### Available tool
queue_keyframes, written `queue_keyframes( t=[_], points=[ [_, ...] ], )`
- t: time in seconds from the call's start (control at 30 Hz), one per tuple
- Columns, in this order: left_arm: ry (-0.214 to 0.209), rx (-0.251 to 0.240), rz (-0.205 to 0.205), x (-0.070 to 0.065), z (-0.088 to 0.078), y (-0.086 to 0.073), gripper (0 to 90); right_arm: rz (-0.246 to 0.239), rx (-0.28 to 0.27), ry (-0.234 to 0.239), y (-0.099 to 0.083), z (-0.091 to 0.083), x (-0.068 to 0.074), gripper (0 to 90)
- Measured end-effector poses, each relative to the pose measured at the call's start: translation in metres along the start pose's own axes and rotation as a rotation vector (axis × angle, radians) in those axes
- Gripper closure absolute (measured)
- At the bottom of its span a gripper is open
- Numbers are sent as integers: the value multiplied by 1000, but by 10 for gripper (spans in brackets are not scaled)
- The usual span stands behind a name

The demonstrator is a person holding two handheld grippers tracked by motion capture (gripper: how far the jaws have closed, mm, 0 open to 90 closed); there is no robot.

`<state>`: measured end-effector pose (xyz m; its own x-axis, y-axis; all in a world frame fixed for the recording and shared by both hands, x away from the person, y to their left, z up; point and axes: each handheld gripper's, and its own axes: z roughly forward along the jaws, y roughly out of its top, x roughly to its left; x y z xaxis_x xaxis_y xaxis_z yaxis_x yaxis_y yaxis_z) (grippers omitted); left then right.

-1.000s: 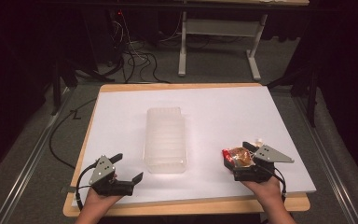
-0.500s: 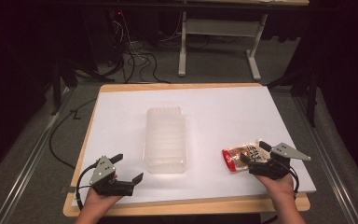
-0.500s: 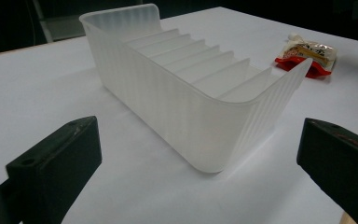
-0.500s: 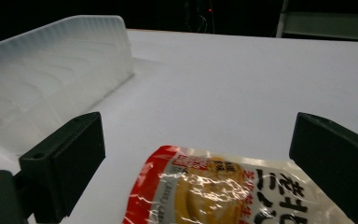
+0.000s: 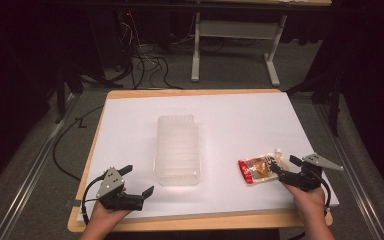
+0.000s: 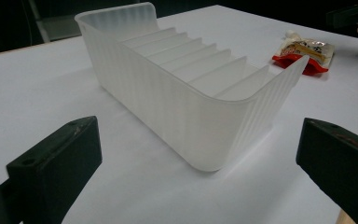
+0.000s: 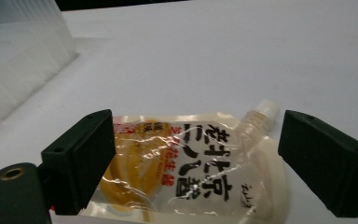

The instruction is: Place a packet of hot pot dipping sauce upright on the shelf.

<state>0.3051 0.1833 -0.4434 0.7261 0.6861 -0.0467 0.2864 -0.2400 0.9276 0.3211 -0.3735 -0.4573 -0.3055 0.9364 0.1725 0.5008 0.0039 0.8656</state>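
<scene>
A clear ribbed plastic bin [image 5: 176, 150] stands in the middle of the white table, its inside split by several dividers [image 6: 200, 65]. A spouted sauce pouch [image 5: 260, 167] with a red end and black lettering lies flat on the table right of the bin. My right gripper [image 5: 284, 166] is open just right of the pouch. In the right gripper view the pouch [image 7: 191, 172] lies between the spread jaws of the right gripper [image 7: 191, 158], untouched. My left gripper [image 5: 137, 180] is open near the front edge, left of the bin's near end [image 6: 214, 135].
The white sheet [image 5: 240, 120] covers a wooden table with free room behind and beside the bin. Cables [image 5: 145, 65] and a desk frame [image 5: 230, 45] are on the floor beyond the far edge.
The right gripper let go of the pouch, which now lies on the table. It drew back to the right and stands open. The left gripper stayed still.
</scene>
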Motion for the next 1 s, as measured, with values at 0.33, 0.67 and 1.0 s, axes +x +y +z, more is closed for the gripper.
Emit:
queue_keyframes(
  t=[0.33, 0.67, 1.0],
  points=[
    [-5, 1, 2, 0, 0, 0, 9, 108, 23, -15, -10, -2, -24, 165],
    [-14, 11, 14, -2, 1, 0, 10, 213, 99, 28, -15, 3, -32, 236],
    [-16, 10, 15, -2, 1, 0, 11, 245, 156, 21, -16, 7, -33, 257]
  ],
)
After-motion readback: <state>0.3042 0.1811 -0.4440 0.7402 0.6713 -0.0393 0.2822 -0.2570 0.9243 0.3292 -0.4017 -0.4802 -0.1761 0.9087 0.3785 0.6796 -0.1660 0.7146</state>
